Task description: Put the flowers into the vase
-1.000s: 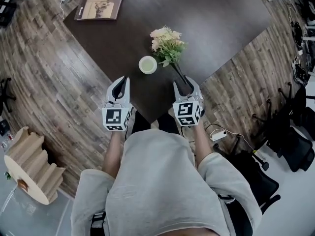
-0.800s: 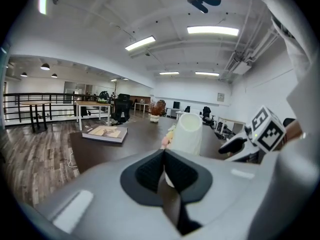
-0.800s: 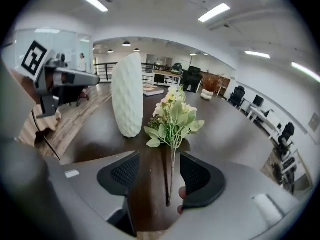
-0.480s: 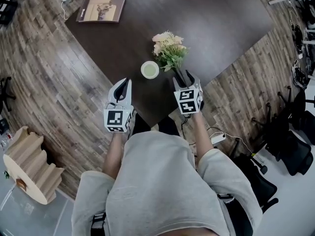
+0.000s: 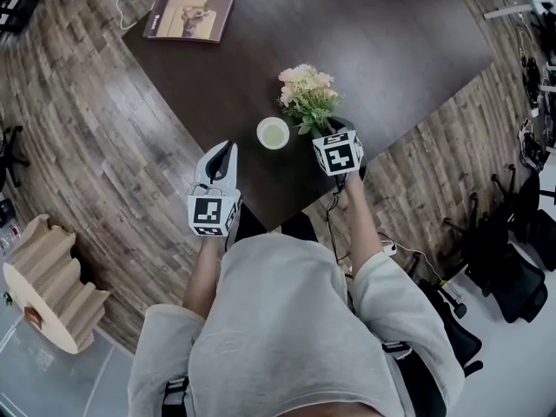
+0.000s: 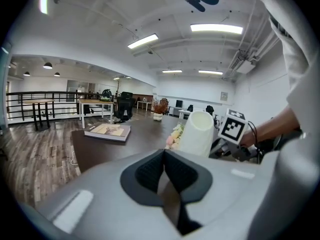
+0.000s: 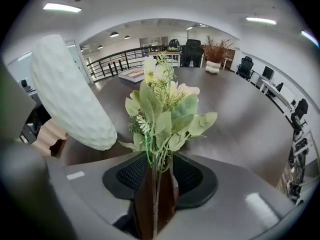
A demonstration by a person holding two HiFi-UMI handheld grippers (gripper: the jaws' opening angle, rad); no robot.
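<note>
The jaws of the right gripper point(image 7: 157, 168) have just been closing and now pinch the stems of the flowers point(image 7: 161, 109) low down, leaving the blooms free above the pads. The jaws of the left gripper point(image 6: 164, 156) are pressed together on nothing.

The dark surface point(image 5: 400, 42) has a book point(image 5: 189, 16) at its far corner, well apart from the work. The pale vase point(image 5: 273, 133) stands upright near the front edge, mouth up, between the two grippers — likely so either hand can reach it. The flowers are just beside the vase on its right, not yet in it. I judge that holding them by the bare stems keeps the leaves out of the pads.

The right forearm reaches forward with its gripper tipped steeply down. The left hand sits back, nearly level, pointing towards the vase.
</note>
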